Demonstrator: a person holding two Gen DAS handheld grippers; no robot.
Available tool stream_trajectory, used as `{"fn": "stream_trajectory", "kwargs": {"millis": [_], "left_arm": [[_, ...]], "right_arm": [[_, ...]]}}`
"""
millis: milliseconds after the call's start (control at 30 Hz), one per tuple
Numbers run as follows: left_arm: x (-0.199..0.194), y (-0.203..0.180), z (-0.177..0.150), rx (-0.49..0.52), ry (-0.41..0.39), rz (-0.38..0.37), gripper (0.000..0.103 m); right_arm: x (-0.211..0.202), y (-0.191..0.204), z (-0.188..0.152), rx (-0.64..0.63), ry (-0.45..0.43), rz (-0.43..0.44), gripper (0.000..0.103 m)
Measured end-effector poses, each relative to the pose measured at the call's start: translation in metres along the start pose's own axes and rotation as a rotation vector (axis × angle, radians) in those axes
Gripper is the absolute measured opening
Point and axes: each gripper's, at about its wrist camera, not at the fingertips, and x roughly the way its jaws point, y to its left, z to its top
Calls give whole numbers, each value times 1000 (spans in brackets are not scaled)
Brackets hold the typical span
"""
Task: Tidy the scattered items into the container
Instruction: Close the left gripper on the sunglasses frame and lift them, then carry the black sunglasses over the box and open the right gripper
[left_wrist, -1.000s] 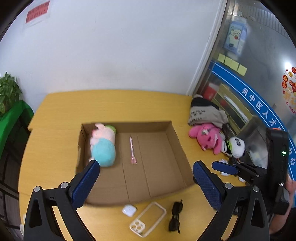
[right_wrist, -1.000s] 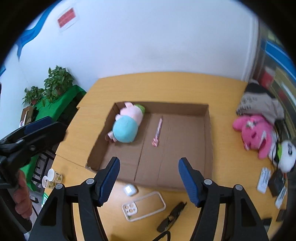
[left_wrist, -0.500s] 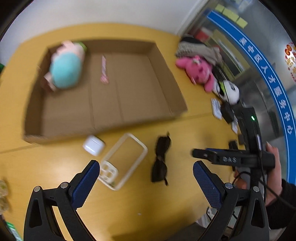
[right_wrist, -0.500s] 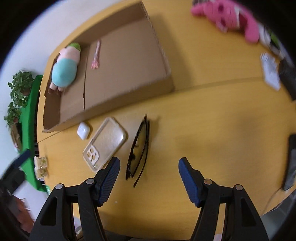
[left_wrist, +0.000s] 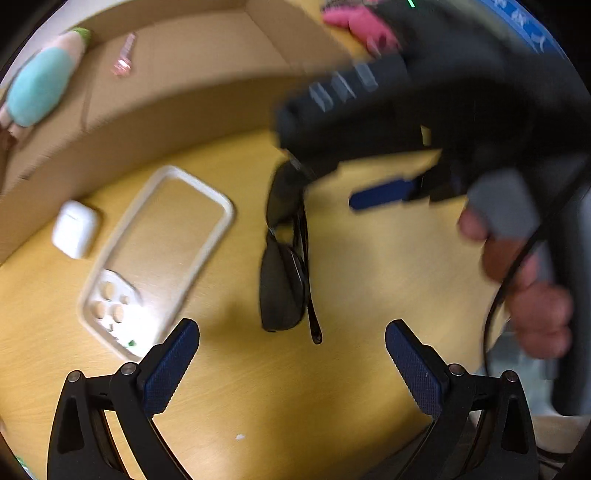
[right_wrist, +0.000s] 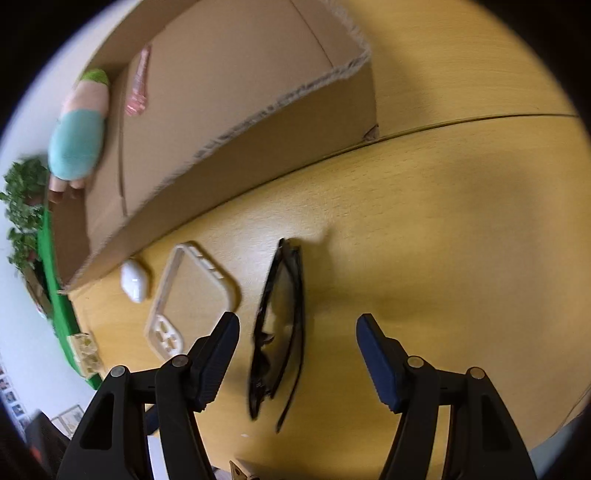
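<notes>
Both claws have dropped from above the box (right_wrist: 258, 155) to the bench (right_wrist: 443, 221). The right claw (right_wrist: 297, 354), fingers apart, now straddles the sunglasses (right_wrist: 280, 317); left claw (left_wrist: 291, 363) also apart, empty. Pickup looks imminent.

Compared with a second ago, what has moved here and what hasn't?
Both open grippers dropped from above the box toward the sunglasses; the right gripper now straddles them, nothing gripped. Phone case, earbud case and box contents stayed put.
</notes>
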Motion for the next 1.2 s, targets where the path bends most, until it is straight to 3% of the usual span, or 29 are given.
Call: {"fn": "stream_trajectory", "kwargs": {"millis": [100,233,333,400,467,533,633,733,867,1200], "left_arm": [[18,-9,0,-13,12,26,100],[39,-12,0,-19,58,92,85],[39,-19,0,2,44,128,83],[37,-22,0,8,40,155,77],[35,-23,-1,18,43,190,63],[33,-25,-2,34,52,199,56],[29,-26,-4,44,79,163,29],[21,-29,-8,46,87,143,28],[-9,-39,-10,74,41,146,28],[-96,-44,34,86,-104,192,28]], "right_arm": [[8,2,3,-32,15,-40,65],[15,3,2,-41,24,-60,60],[15,9,1,-59,7,-71,52],[15,11,0,-59,6,-55,30],[16,11,-3,-48,8,-51,28],[17,11,-4,-40,11,-28,28],[17,11,-8,-24,16,-1,27],[9,19,-14,-37,2,11,25],[-20,34,-25,-80,-55,29,24],[-109,72,12,-117,-213,95,24]]}}
